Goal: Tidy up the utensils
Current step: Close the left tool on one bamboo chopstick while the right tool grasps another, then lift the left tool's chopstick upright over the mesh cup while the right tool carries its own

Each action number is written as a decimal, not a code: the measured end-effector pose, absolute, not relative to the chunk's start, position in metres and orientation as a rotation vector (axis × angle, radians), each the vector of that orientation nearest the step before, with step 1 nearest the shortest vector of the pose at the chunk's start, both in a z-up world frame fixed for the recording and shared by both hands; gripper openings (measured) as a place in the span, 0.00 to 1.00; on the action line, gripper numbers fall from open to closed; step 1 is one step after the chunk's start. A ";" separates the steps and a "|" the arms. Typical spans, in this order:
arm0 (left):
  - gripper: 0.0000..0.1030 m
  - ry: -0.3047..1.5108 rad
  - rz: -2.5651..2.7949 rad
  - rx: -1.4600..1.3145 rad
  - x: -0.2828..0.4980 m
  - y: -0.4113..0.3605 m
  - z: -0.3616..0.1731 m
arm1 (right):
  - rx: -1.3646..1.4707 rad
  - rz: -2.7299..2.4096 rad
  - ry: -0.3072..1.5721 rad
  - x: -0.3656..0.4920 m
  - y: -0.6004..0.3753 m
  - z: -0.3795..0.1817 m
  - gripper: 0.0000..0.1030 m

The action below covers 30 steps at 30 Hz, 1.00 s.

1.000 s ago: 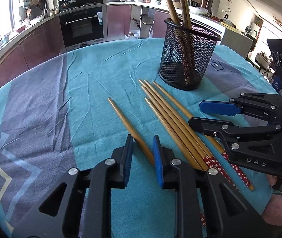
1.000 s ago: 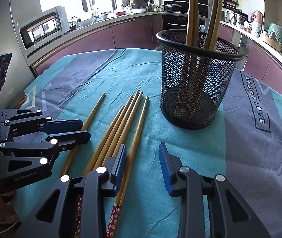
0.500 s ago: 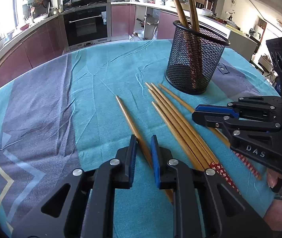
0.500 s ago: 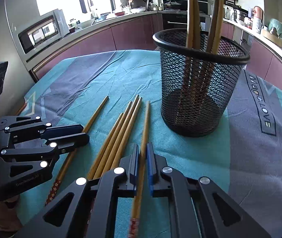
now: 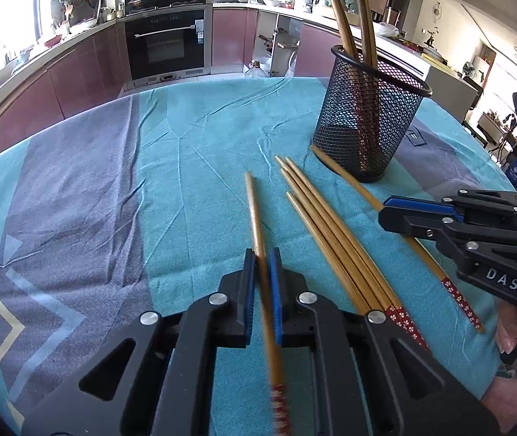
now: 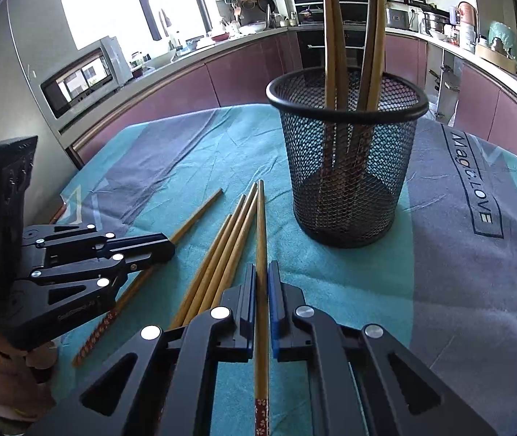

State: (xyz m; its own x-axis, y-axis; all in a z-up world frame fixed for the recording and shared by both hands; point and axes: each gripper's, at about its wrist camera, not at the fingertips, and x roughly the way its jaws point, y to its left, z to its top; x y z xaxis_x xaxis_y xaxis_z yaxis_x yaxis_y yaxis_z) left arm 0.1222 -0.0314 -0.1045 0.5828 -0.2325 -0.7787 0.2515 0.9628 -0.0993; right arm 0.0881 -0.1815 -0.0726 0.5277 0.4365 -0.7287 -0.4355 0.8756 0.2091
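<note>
Left gripper (image 5: 263,254) pointed steeply down, jaws just closed, pads clamped on single chopstick (image 5: 256,218). Right gripper (image 6: 262,272) likewise angled down, jaws closed tight on another chopstick (image 6: 260,232), pads pressed against both sides. Grippers sat side by side, near but apart. Person's hand (image 6: 7,378) wrapped left gripper's handle; fingers (image 5: 513,338) gripped right gripper's handle.

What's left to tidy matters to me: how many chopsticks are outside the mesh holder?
6. The left gripper clamps one chopstick, the right gripper clamps another chopstick, and four chopsticks lie side by side on the cloth between them. Others could hide under the grippers.
</note>
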 end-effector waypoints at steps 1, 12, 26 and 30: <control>0.07 0.903 -0.285 0.018 0.121 -0.030 -0.103 | 0.011 0.531 0.865 0.087 -0.184 -0.070 0.05; 0.07 0.835 -0.418 -0.086 0.112 -0.018 -0.065 | 0.098 0.593 0.776 0.072 -0.206 -0.037 0.05; 0.07 0.692 -0.537 -0.167 0.095 -0.012 -0.005 | 0.192 0.590 0.653 0.065 -0.236 -0.002 0.05; 0.07 0.669 -0.554 -0.185 0.094 -0.005 0.007 | 0.197 0.588 0.635 0.064 -0.238 0.002 0.05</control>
State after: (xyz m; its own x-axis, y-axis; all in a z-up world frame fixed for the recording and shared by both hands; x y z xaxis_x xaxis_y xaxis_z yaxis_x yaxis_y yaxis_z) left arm 0.0942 -0.0052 0.0066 0.6473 -0.5416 -0.5363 0.4259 0.8406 -0.3348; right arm 0.0637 -0.2384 0.0020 0.6492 0.5726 -0.5007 -0.4556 0.8198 0.3468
